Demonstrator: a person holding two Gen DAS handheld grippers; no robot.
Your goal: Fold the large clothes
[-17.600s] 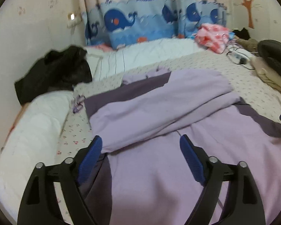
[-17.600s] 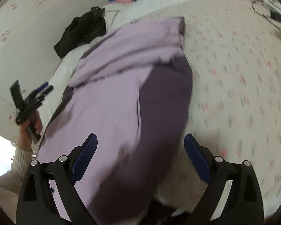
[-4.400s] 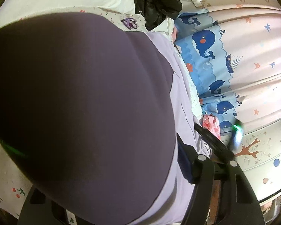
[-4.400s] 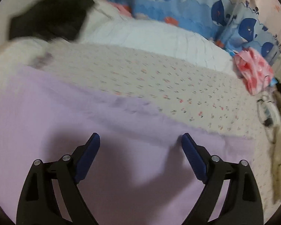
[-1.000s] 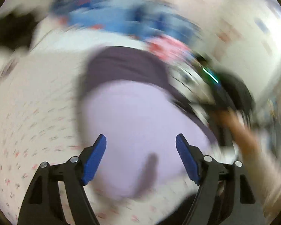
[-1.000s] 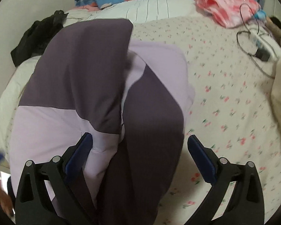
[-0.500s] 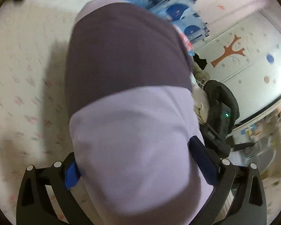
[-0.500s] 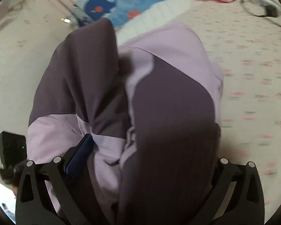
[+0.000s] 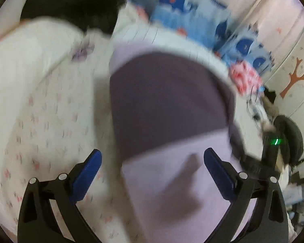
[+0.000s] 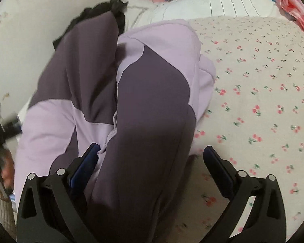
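A large lilac and dark purple garment [image 10: 148, 105] lies folded into a thick bundle on the cherry-print bed sheet [image 10: 263, 101]. It also shows, blurred, in the left wrist view [image 9: 168, 121]. My right gripper [image 10: 150, 162] is open, its blue pads either side of the bundle's near end. My left gripper [image 9: 152, 168] is open over the bundle's lilac part, holding nothing. The other hand-held gripper [image 9: 271, 149] shows at the right of the left wrist view.
A black garment [image 9: 75, 6] lies on the white duvet [image 9: 26, 56] by the wall. Whale-print pillows [image 9: 184, 4] and a pink item [image 10: 293, 10] sit at the bed head. Cables [image 9: 255, 109] and a dark rounded object [image 9: 289, 139] are at the right.
The left gripper has pulled back from the bundle, so its pads now stand clear of the cloth. The right view has shifted a little; the bundle stays between its pads.
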